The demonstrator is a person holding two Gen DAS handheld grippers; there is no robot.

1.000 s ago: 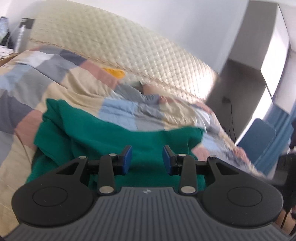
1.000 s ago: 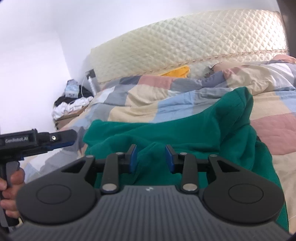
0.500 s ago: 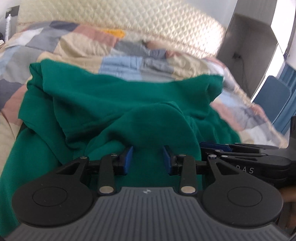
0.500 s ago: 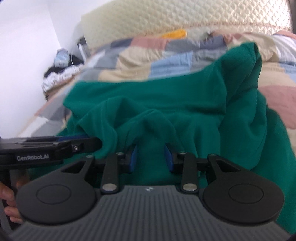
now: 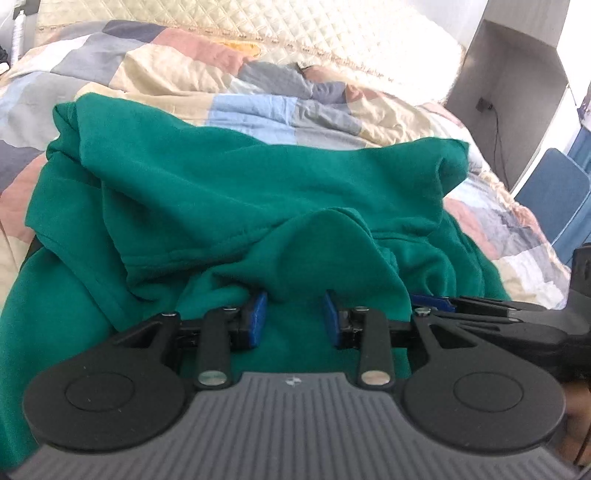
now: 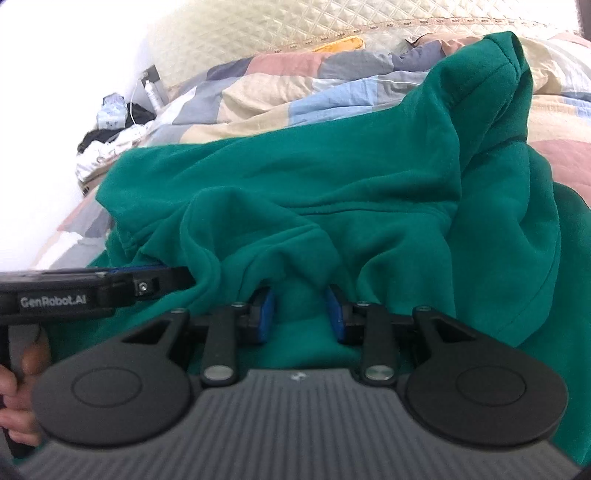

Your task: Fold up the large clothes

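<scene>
Left gripper (image 5: 293, 314) and right gripper (image 6: 299, 312) — each clamped on a raised fold of the green sweatshirt (image 5: 258, 177), side by side. The garment lies rumpled on the bed's patchwork quilt (image 5: 155, 70); quilted headboard (image 5: 332, 33) behind.

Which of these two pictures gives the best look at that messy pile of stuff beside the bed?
The right wrist view. There the bedside pile shows at the left edge: dark and white items, a pale packet and a white cable, beyond the patchwork quilt. The left wrist view catches only a sliver at its upper left corner, too little to identify anything.
</scene>
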